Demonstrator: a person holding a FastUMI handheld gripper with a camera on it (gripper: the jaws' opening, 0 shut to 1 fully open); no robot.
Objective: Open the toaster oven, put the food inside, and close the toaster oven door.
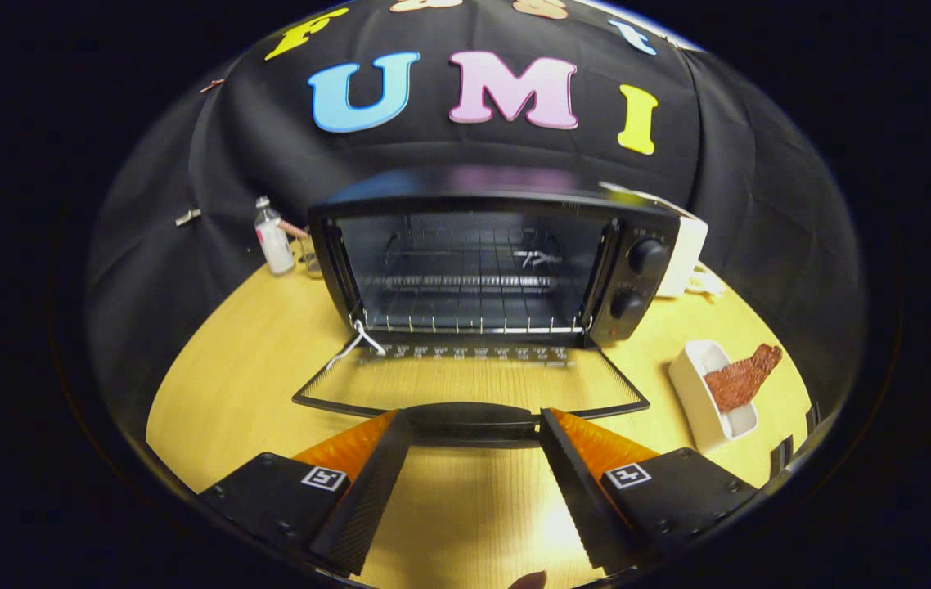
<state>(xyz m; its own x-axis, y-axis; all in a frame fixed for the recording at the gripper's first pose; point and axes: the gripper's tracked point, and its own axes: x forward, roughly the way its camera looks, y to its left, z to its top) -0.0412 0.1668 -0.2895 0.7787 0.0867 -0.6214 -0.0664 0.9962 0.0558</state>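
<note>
The toaster oven (482,262) is standing at the centre of the frame with its glass door (469,384) lying flat open on the tabletop (228,368), leaving the rack free for loading. The tool (474,425) is hovering at the bottom centre, its fingers spread apart around the door handle (474,419) and gripping nothing. The food (744,378) is waiting in a white dish (699,401) at the right, likely the next pickup.
</note>
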